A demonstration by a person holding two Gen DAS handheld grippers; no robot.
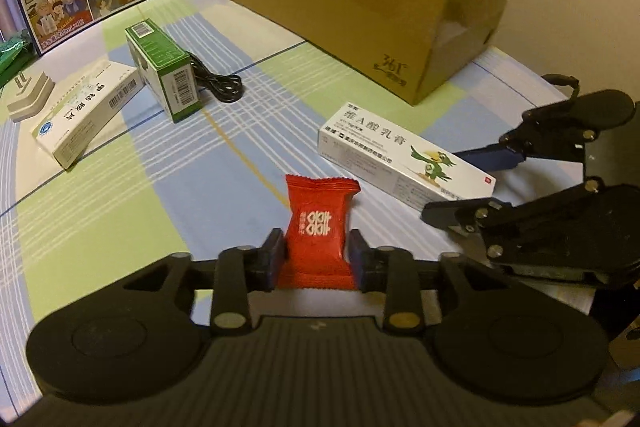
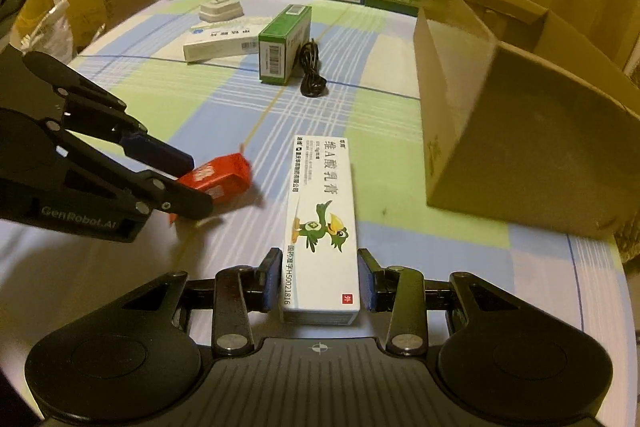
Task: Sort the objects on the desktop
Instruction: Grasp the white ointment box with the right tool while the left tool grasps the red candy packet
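Both tongs sit at small packages on the plaid-covered counter point(image 1: 120, 195).

The left tongs point(image 1: 316, 257) pinch a red candy packet point(image 1: 318, 223), their blue pads pressed to its sides, with the packet at the cloth. The right tongs point(image 2: 319, 281) straddle the near end of a white ointment box point(image 2: 322, 211) printed with a green bird, a pad just beside each long side; whether they press it, I cannot tell. The box lies flat, near the open cardboard box point(image 2: 520, 131). Farther back lie a green carton point(image 2: 280, 43), a black cable point(image 2: 312, 71), a white medicine box point(image 2: 220, 45) and a white plug adapter point(image 2: 220, 9).
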